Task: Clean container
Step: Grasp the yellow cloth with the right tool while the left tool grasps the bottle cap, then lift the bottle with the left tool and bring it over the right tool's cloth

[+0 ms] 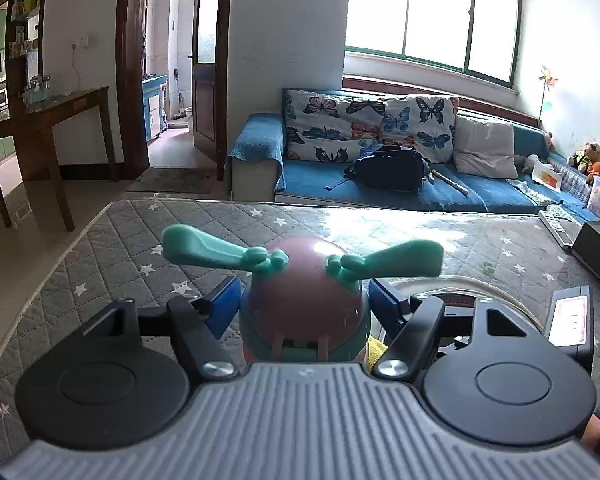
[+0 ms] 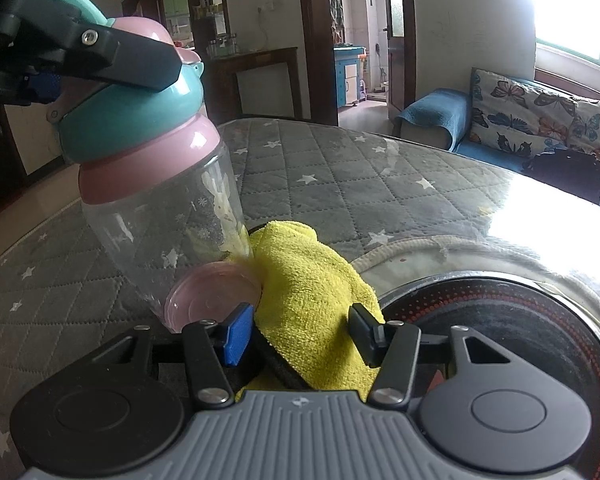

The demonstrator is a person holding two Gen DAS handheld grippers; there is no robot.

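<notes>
Left gripper [image 1: 302, 300]: jaws clamped on the top of the clear plastic bottle with pink collar, teal cap and pink dome lid [image 2: 156, 184], blue pads pressing either side of the cap.
Bottle: held off the surface and tilted, base pointing down toward the right gripper; from the left wrist view only its pink dome and two teal wing-shaped handles [image 1: 204, 246] show.
Bottle base: pink, round, just beside the right gripper's blue pad.
Right gripper [image 2: 300, 338]: jaws narrowed around a bunched yellow terry cloth [image 2: 304, 280].
Cloth: touching the lower side wall of the bottle, near its base.
Bench: covered by a grey quilted cover with white stars [image 2: 320, 168], under both grippers.
Cooktop: a round black induction plate with red dotted ring [image 2: 500, 304] lies on the bench to the right of the cloth.
Background: a blue sofa with butterfly cushions [image 1: 380, 128] beyond the bench.
</notes>
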